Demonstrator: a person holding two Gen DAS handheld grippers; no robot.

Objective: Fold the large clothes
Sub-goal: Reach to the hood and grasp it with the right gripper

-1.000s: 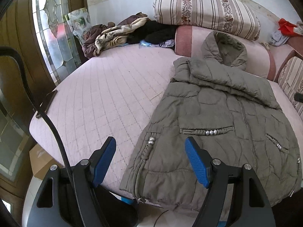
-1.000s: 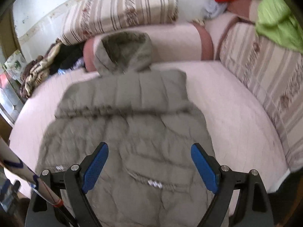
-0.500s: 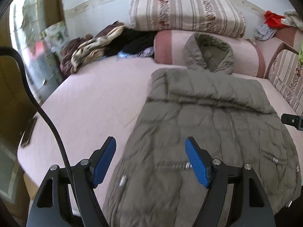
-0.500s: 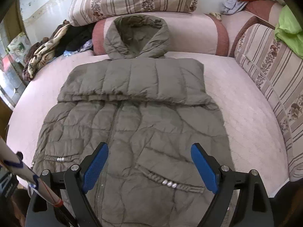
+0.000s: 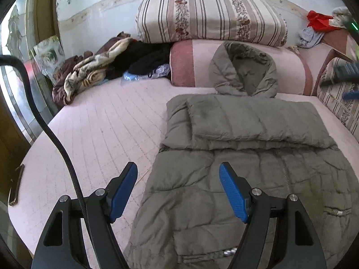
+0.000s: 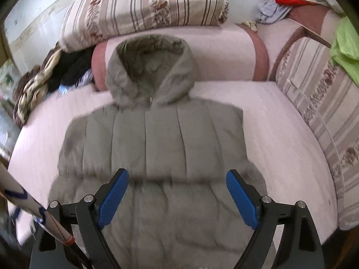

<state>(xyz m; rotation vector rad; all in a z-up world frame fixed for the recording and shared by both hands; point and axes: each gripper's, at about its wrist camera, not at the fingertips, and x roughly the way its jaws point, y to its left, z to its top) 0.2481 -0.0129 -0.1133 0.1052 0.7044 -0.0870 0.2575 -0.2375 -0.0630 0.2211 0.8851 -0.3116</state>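
An olive-green quilted hooded jacket (image 5: 253, 163) lies flat on the pink bed, front up, sleeves folded across its chest, hood (image 5: 244, 71) leaning on the bolster. It also shows in the right wrist view (image 6: 161, 148). My left gripper (image 5: 178, 190) is open and empty, above the jacket's left edge near the hem. My right gripper (image 6: 177, 198) is open and empty, above the jacket's middle. The right gripper appears blurred at the right edge of the left wrist view (image 5: 345, 71).
The pink quilted mattress (image 5: 101, 123) is bare left of the jacket. A pile of clothes (image 5: 94, 67) lies at the back left. A pink bolster (image 5: 186, 62) and striped pillow (image 5: 211, 18) stand behind. A striped cushion (image 6: 318, 103) lines the right side.
Both grippers moved forward over the jacket toward the hood, so the jacket's hem has dropped out of view. Both stay open. The jacket has not moved.
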